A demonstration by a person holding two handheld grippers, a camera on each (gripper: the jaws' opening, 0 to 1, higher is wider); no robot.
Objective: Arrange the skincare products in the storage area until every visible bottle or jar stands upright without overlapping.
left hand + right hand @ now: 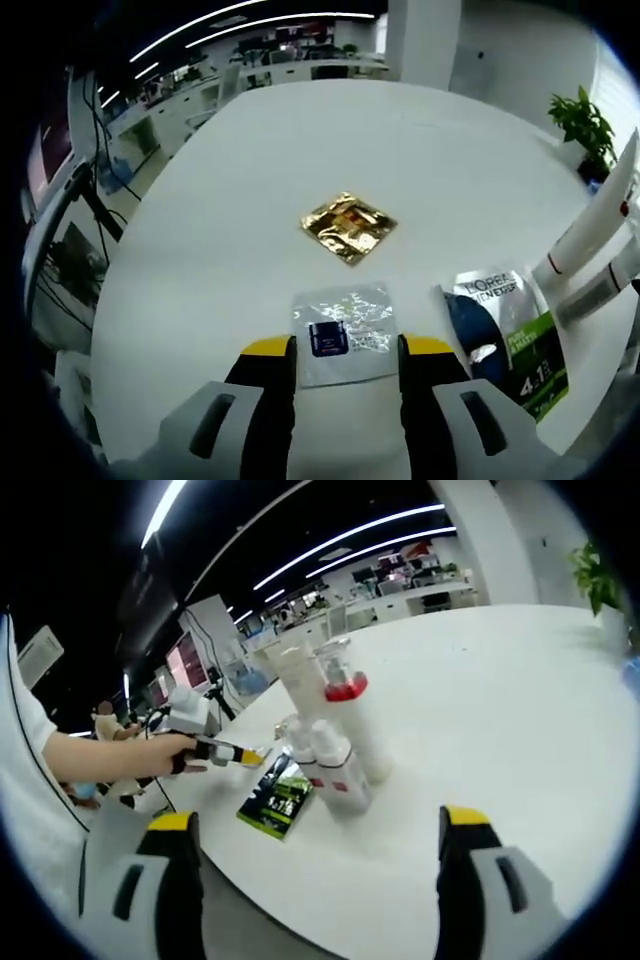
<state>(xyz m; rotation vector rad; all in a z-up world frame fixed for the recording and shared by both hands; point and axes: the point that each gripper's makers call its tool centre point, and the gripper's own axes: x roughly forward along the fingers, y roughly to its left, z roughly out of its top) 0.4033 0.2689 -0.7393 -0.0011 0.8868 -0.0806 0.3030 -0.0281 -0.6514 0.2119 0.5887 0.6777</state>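
In the left gripper view, the left gripper (347, 350) has its yellow-tipped fingers (268, 348) spread apart and holding nothing, hovering over the round white table (200, 250). Between the fingertips, just ahead of them, lies a flat clear plastic sachet with a dark blue label (342, 332). To the right of the right-hand finger lies a green, white and dark blue skincare packet printed with lettering (505, 330), flat on the table. Beyond it, at the right edge, white tubes with red bands (590, 240) lean across the view. Further ahead of the fingers, near the table's middle, lies a crinkled gold foil sachet (348, 226).

In the right gripper view, the right gripper (318, 830) is likewise spread wide and empty. Ahead of it, between the fingers, a cluster of white bottles and tubes with red trim (335, 735) stands upright, packed close together. The green packet lies just left of them, with the left gripper held in a hand (150, 755) reaching in beyond it.
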